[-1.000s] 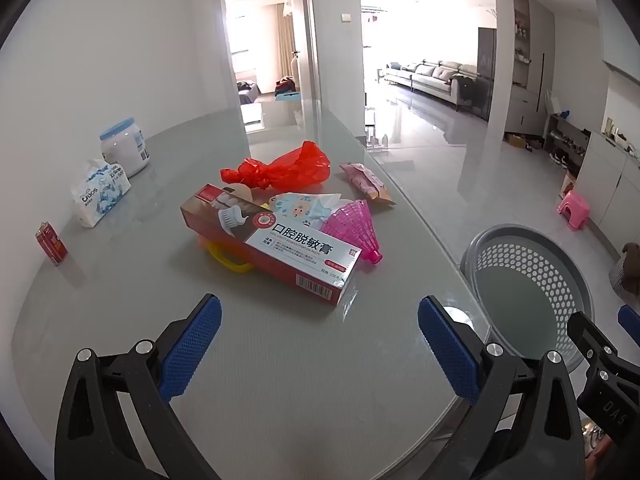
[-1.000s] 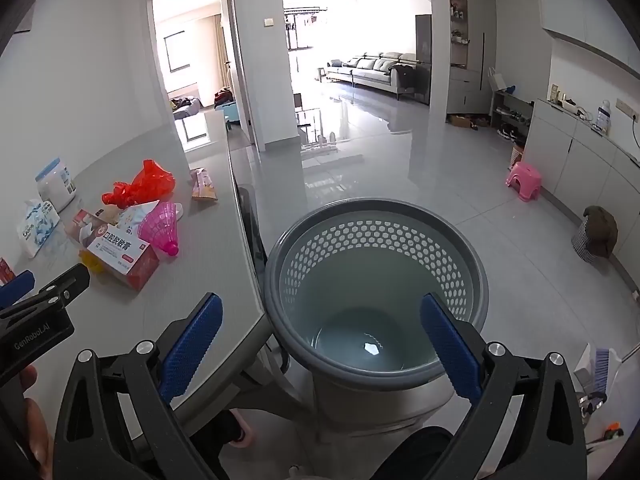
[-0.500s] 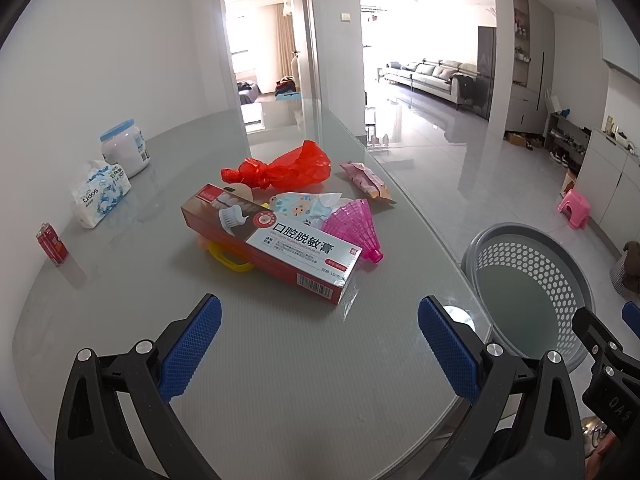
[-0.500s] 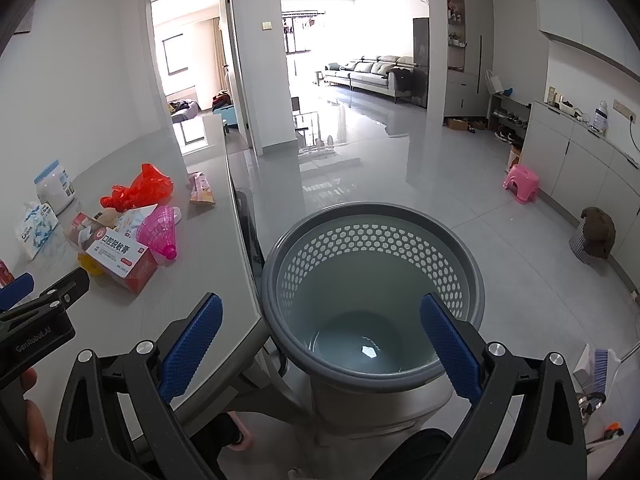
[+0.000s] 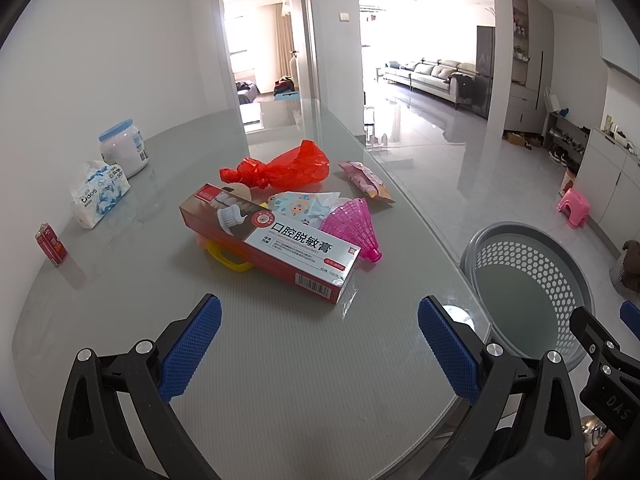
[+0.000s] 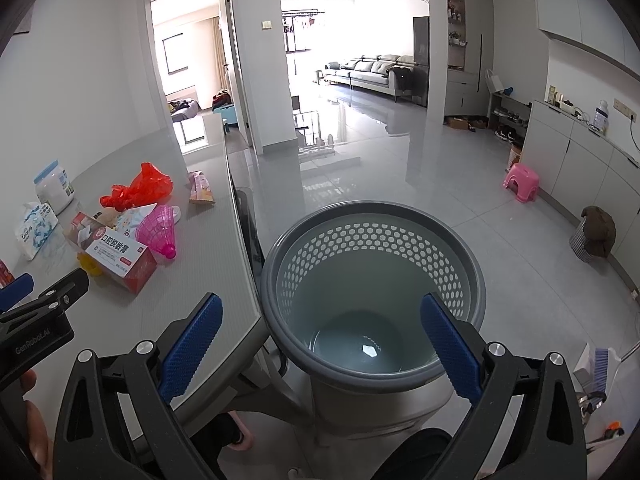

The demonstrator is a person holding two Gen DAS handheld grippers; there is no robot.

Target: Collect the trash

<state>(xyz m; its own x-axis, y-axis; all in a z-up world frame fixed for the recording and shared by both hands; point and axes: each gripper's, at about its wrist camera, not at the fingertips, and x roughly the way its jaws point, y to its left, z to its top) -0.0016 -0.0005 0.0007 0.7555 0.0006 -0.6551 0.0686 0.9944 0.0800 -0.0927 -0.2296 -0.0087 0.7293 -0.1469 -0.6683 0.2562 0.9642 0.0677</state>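
Our left claw (image 5: 318, 340) hovers low over the near part of the glass table (image 5: 280, 380), its blue ribbed pads spread wide and holding nothing. Our right claw (image 6: 320, 336) hangs off the table's edge above the grey perforated plastic basket (image 6: 372, 280), equally spread and empty. The trash lies mid-table: a glossy cardboard toothpaste box (image 5: 266, 242), a knotted red plastic bag (image 5: 280, 166), a pink ribbed cone (image 5: 354, 226) and a snack wrapper (image 5: 364, 180). Pale polished floor tiles surround us.
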